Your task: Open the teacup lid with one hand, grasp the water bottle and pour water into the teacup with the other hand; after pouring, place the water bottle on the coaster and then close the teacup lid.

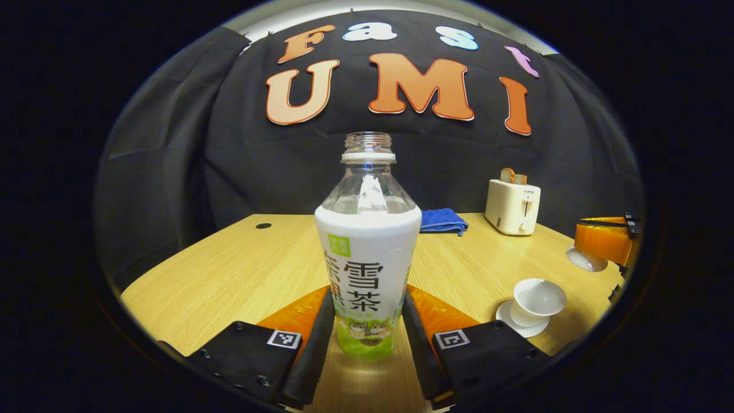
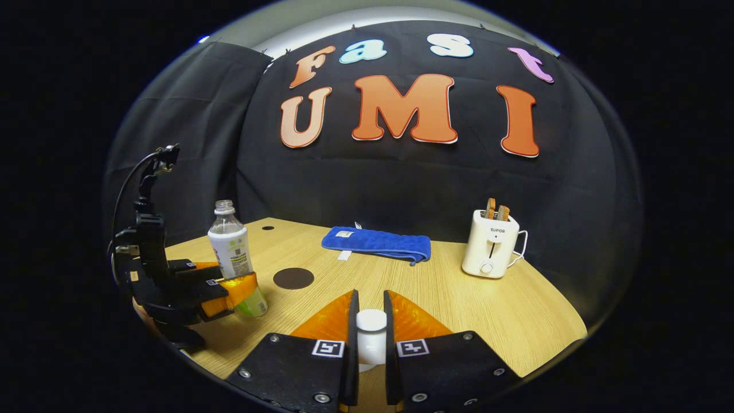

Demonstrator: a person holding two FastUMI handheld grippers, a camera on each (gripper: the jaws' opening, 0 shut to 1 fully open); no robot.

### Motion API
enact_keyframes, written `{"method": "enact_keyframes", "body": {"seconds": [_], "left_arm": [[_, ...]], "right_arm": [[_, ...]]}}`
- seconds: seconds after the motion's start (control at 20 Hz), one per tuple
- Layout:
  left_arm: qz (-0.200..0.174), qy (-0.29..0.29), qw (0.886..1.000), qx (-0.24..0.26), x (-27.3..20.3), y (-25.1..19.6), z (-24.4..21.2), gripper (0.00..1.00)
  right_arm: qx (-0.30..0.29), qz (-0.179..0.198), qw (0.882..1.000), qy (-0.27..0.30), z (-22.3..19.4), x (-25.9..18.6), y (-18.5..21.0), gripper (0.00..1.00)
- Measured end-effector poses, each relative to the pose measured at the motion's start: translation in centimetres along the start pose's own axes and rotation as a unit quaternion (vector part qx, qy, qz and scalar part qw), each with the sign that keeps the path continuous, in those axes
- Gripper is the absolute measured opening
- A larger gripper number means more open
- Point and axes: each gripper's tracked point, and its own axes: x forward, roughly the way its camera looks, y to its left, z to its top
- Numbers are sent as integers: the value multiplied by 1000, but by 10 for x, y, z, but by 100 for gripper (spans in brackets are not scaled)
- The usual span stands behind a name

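Left gripper view: it looks low over the desk [image 1: 229, 269] toward the back wall, very near the water bottle [image 1: 369, 252], which stands upright in the middle between the left gripper [image 1: 367, 338] fingers.
Right gripper view: it looks a little higher over the desk toward the same wall, from the near edge; the teacup lid [image 2: 371, 332] is close, between the right gripper [image 2: 370, 338] fingers.
Shared part: the bottle, blue towel [image 1: 442, 221], toaster [image 1: 512, 205], back edge of the desk.
Cross sight: each view shows the other gripper at its side edge.
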Motion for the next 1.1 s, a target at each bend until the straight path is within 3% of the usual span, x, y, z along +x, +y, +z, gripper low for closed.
{"method": "enact_keyframes", "body": {"seconds": [0.2,0.35,0.45,0.5,0.55,0.7,0.75,0.8,1.0,1.05,1.1], "left_arm": [[29,-20,993,112,2,4,18,68],[49,-52,968,240,2,-1,35,65],[45,-67,943,324,5,-16,39,66],[48,-83,918,386,3,-23,43,65],[44,-94,900,423,3,-31,45,65],[22,-93,865,492,-1,-43,39,65],[20,-93,845,527,-1,-45,35,64],[19,-90,832,547,-4,-46,32,63],[15,-85,792,605,4,-46,33,63],[14,-90,769,633,1,-47,37,63],[11,-93,753,651,0,-50,42,63]], "right_arm": [[4,-14,1000,-3,1,-5,-15,19],[4,-28,1000,-7,3,-9,-28,19],[6,-37,999,-8,1,-12,-35,19],[8,-41,999,-7,1,-12,-41,19],[9,-46,999,-7,0,-14,-46,19],[10,-59,998,-7,-1,-17,-62,19],[9,-61,998,-7,-2,-19,-65,19],[7,-62,998,-7,-2,-19,-67,19],[5,-66,998,-7,-8,-21,-73,19],[4,-65,998,-7,-8,-21,-74,19],[3,-65,998,-9,-8,-22,-75,19]]}}
